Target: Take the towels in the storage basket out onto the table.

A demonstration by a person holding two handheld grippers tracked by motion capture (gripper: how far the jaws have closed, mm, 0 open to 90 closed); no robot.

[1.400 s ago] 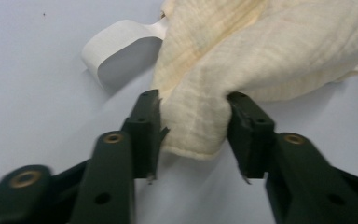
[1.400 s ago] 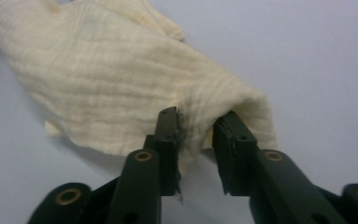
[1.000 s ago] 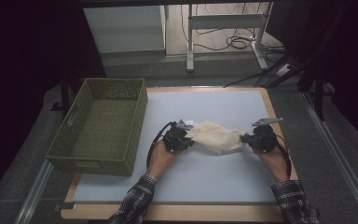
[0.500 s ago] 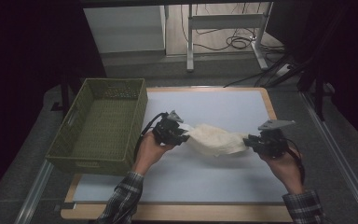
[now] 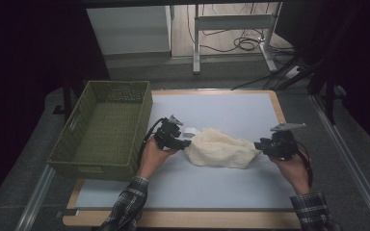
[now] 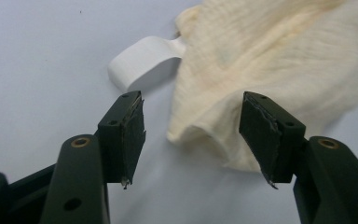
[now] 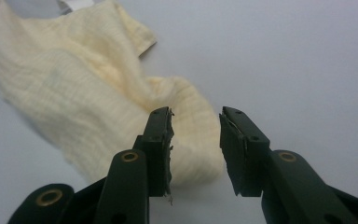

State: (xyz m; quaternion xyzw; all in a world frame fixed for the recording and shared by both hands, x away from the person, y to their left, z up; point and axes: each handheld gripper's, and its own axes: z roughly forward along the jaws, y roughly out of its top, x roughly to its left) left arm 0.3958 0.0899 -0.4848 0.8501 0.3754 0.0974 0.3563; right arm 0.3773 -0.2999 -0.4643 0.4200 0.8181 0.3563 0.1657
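We find the cream cloth (image 5: 220, 149) lying crumpled on the pale mat (image 5: 221, 108), a little right of the green basket (image 5: 103, 127); its long axis runs across the table from one hand to the other, with a white tag (image 6: 142, 63) at its left end. The left gripper (image 5: 183, 143) stands at that end, jaws half open, a cloth fold between them but not pinched; the right gripper (image 5: 260, 146) stands at the opposite end, jaws narrowly apart, the cloth just ahead and unheld. We judge the left gripper nearer the basket. Against the earlier frames, both sets of jaws have just been opening; then they pinched the two ends, now the cloth rests free and slumped.
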